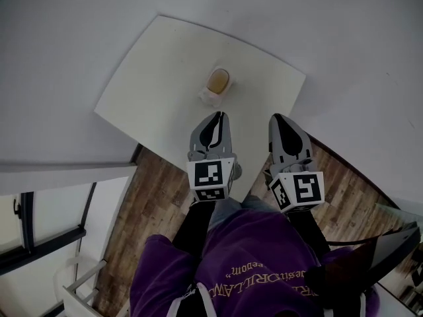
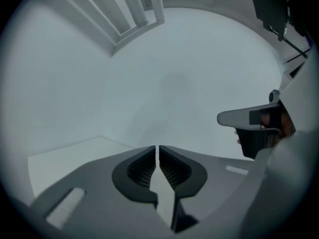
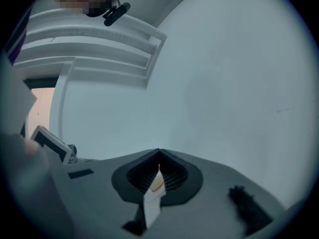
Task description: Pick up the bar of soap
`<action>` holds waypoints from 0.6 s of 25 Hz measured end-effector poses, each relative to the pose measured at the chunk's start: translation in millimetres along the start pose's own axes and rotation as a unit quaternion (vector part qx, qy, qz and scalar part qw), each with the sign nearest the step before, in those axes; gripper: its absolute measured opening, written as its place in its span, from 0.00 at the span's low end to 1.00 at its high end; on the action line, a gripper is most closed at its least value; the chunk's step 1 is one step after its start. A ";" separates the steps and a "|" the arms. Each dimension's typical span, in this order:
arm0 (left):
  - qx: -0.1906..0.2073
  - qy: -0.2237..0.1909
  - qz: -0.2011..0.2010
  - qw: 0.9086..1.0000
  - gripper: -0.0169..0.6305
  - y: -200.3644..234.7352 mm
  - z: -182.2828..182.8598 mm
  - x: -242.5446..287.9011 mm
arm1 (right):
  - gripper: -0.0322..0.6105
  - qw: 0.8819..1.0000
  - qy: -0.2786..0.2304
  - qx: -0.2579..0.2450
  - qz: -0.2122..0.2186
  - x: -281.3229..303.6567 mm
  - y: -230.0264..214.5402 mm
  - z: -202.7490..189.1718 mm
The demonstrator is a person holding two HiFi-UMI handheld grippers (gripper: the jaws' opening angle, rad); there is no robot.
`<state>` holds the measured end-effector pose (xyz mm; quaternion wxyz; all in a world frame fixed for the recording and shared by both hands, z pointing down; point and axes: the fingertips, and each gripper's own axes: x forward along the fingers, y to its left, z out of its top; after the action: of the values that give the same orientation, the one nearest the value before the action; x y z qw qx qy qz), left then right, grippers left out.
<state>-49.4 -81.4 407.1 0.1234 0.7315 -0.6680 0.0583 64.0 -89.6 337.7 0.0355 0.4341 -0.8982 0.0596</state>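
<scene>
Two grippers hang side by side above the tabletop's [image 1: 152, 91] near edge. The left gripper's [image 1: 217, 115] jaws stand a thin slit apart and hold nothing. The right gripper's [image 1: 277, 118] jaws meet at their tips, also empty. The bar of soap [image 1: 218, 80] sits on a white holder [image 1: 210, 98] near the tabletop's middle, just beyond the left gripper's tips and apart from them. Bare tabletop surrounds it, widest toward the left corner.
</scene>
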 end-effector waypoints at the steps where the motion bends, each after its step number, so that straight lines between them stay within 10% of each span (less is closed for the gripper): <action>1: 0.003 0.001 -0.004 1.000 0.07 0.7 -0.5 4.8 | 0.06 1.000 -0.001 0.000 -0.005 -1.3 -1.1 0.2; 15: 0.045 0.169 -0.057 0.983 0.46 56.8 -85.4 165.8 | 0.06 0.997 0.034 0.000 -0.062 32.4 -31.9 -20.5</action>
<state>-82.3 -223.3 536.6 0.2042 0.7531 -0.5912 0.2039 69.2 -131.5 364.2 0.0700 0.4869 -0.8676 0.0725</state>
